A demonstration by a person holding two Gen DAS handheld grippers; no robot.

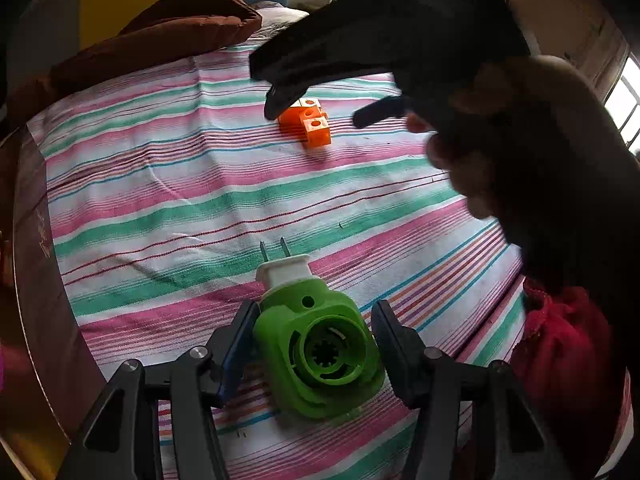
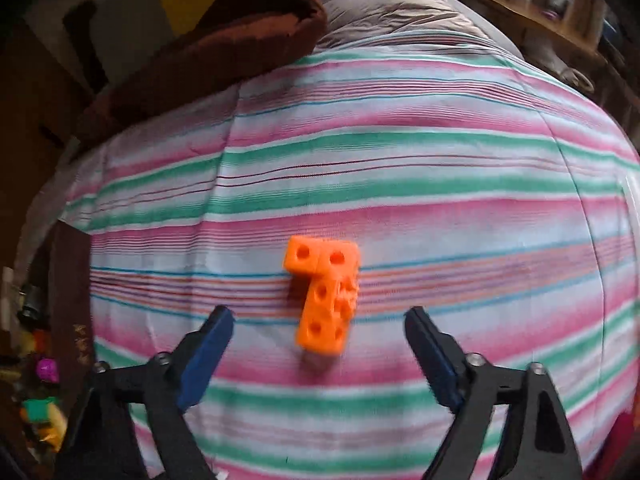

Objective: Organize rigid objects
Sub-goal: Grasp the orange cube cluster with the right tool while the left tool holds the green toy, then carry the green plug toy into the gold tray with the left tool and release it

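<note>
A green plug-in device with a white two-prong plug lies on the striped sheet between the fingers of my left gripper; the jaws stand open around it, the left pad close, the right pad apart. An orange block piece with round holes lies on the sheet just ahead of my open, empty right gripper. The left wrist view also shows the orange piece farther off, with the right gripper hovering over it, held by a hand.
A brown blanket is heaped at the far left of the bed. A grey pillow lies at the far end. The bed's left edge drops to cluttered items. Red cloth lies at the right.
</note>
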